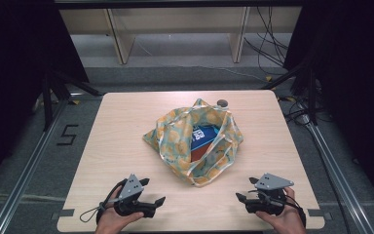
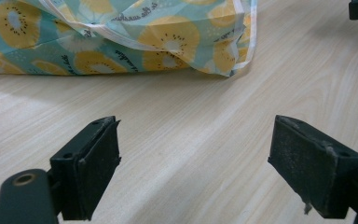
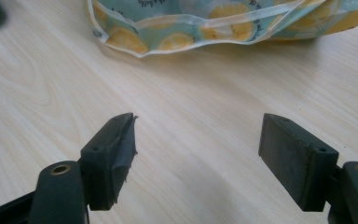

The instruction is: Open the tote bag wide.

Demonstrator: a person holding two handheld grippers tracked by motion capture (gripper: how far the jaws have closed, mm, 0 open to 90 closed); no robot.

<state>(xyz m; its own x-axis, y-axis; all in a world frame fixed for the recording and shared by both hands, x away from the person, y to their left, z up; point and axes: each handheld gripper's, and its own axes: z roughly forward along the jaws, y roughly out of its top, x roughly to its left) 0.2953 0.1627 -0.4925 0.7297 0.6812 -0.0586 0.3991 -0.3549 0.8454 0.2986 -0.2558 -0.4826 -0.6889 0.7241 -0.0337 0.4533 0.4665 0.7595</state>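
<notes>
A teal cloth bag (image 1: 195,141) printed with yellow fruit slices lies crumpled in the middle of the wooden table (image 1: 121,126). Its mouth is open, and a blue packet (image 1: 202,137) with something red below it shows inside. My left gripper (image 1: 154,191) rests near the front edge, left of the bag, open and holding nothing. My right gripper (image 1: 245,188) mirrors it at the front right, also open. In the left gripper view the jaws (image 2: 196,126) stand wide apart over bare wood, the bag (image 2: 121,42) beyond them. In the right gripper view my gripper (image 3: 198,121) is the same, with the bag's hem (image 3: 205,23) ahead.
A small dark round object (image 1: 221,102) sits at the table's far edge behind the bag. Metal frame rails (image 1: 29,161) run along both sides of the table. Wooden shelving legs (image 1: 119,39) and cables (image 1: 268,44) stand on the floor beyond.
</notes>
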